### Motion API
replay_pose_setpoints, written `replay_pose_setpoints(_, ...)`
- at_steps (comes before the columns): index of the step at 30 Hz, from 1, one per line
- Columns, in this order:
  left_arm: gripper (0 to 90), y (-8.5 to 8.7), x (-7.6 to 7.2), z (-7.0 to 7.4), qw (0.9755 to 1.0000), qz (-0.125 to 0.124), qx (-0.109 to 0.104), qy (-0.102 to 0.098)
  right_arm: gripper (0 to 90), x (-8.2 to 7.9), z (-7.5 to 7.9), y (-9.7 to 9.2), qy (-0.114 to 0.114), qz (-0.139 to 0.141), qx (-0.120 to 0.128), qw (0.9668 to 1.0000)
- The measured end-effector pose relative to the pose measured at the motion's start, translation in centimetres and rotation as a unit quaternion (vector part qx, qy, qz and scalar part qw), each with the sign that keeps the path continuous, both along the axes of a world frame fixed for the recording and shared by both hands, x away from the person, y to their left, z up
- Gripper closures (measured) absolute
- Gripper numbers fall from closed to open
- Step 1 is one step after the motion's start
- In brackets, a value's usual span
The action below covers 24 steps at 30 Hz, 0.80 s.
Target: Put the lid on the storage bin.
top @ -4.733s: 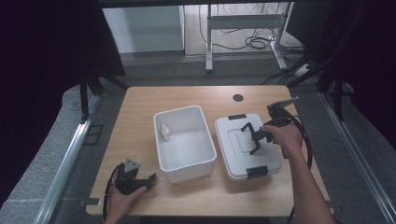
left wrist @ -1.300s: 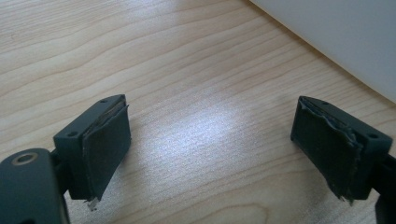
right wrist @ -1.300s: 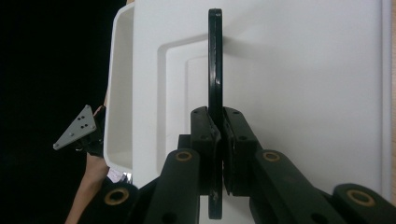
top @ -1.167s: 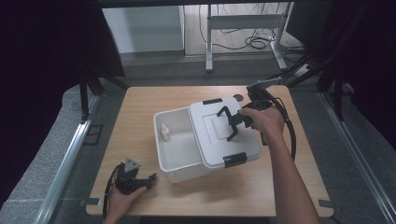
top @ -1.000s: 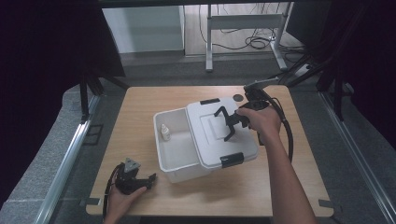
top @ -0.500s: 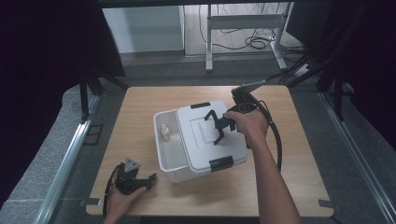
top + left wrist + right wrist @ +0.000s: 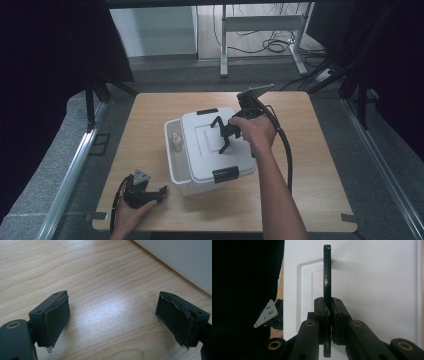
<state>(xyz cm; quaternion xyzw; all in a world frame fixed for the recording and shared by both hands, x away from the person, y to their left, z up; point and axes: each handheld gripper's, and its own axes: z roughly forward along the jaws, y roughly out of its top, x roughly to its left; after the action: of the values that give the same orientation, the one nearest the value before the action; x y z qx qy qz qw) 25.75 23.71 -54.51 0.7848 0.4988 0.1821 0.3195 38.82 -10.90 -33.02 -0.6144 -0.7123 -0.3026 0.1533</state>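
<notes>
Currently right tool (image 7: pixel 223 136) pinches the lid handle (image 7: pixel 327 275); lid (image 7: pixel 216 145) sits skewed over bin (image 7: pixel 175 165), might miss seating. Left tool (image 7: pixel 145 192) wide, idle.

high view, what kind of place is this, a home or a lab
Probably a lab or recording workspace: a bare wooden table ringed by black curtains, cables on the floor beyond, and a person working a white bin with a handheld gripper.
</notes>
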Motion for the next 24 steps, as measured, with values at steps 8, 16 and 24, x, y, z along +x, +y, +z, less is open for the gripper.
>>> replay_pose_setpoints(8, 12.2, 0.0, 0.0, 0.0, 1.0000, 0.000, 0.000, 0.000, 84.4, 0.2, 0.2, 2.4, 0.000, 0.007, 0.005, 1.0000)
replay_pose_setpoints(16, 12.1, 0.0, 0.0, 0.0, 1.0000, 0.000, 0.000, 0.000, 84.5, 0.7, -0.4, 3.7, 0.010, 0.005, 0.004, 0.9999)
replay_pose_setpoints(24, 12.0, 0.0, 0.0, 0.0, 1.0000, -0.002, 0.000, 0.000, 84.4, 0.9, -0.7, 4.8, 0.017, 0.005, 0.001, 0.9999)
